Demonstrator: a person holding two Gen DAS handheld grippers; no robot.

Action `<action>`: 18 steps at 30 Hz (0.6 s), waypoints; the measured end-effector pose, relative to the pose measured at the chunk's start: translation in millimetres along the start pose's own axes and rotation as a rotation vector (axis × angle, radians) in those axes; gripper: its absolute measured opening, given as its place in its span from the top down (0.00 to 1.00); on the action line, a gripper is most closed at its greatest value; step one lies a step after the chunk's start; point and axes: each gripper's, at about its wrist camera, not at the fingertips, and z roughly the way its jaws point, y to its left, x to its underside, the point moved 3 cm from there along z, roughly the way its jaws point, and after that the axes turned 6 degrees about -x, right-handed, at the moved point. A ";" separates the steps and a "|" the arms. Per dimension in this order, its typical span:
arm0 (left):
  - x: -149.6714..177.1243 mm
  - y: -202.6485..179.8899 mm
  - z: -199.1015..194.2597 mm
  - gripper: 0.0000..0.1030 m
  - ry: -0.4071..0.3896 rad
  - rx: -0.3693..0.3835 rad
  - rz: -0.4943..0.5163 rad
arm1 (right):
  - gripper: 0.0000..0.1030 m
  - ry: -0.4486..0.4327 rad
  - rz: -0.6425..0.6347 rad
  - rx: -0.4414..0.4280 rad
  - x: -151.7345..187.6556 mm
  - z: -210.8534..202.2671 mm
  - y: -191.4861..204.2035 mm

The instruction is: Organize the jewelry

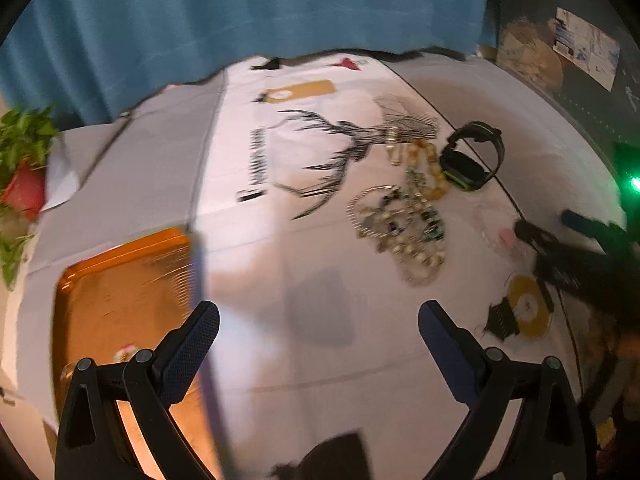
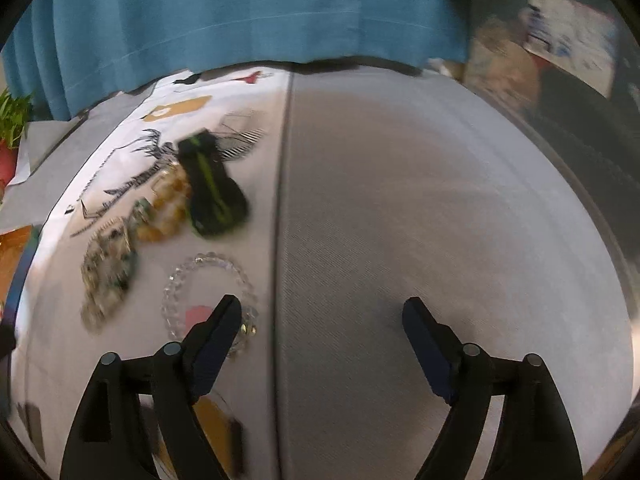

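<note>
Cloth [image 1: 320, 360]: white fabric with a printed black antler design and gold tag shapes; it lies over a grey woven surface [image 2: 440, 220] with a straight seam.
Tray [image 1: 120, 280]: orange, glossy, rounded corners, finely ridged floor; near left on the table, partly under the left claw's left finger. Something small and round lies at its near end, too blurred to name.
Jewelry pile [image 1: 400, 224]: a tangle of metal chain and pale round beads, mid-right on the cloth, well apart from the tray.
Amber beads [image 1: 428, 164]: a loop of chunky, glossy yellow-brown beads just beyond the pile.
Watch [image 1: 472, 156]: black band with a green stripe, curved and standing on edge, just right of the amber beads.
Clear bracelet [image 2: 208, 300]: a ring of faceted see-through beads, flat on the cloth near the seam.
Left claw [image 1: 319, 324]: spread wide, nothing between its textured dark fingers; it hangs over bare cloth.
Right claw [image 2: 322, 316]: spread wide and empty; its left finger overlaps the clear bracelet in view, but whether they touch I cannot tell.
Backdrop: blue pleated curtain [image 2: 240, 8] at the far edge.
</note>
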 end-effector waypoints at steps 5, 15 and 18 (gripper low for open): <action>-15.6 -17.4 18.6 0.04 0.027 0.067 -0.018 | 0.17 -0.033 -0.007 0.000 13.8 -9.8 -10.7; -15.1 -17.5 48.0 0.04 0.089 0.006 -0.007 | 0.16 -0.035 -0.010 -0.004 14.7 -10.4 -11.2; -18.4 -19.3 52.7 0.03 0.084 0.015 0.001 | 0.16 -0.035 -0.009 -0.005 14.8 -10.5 -11.3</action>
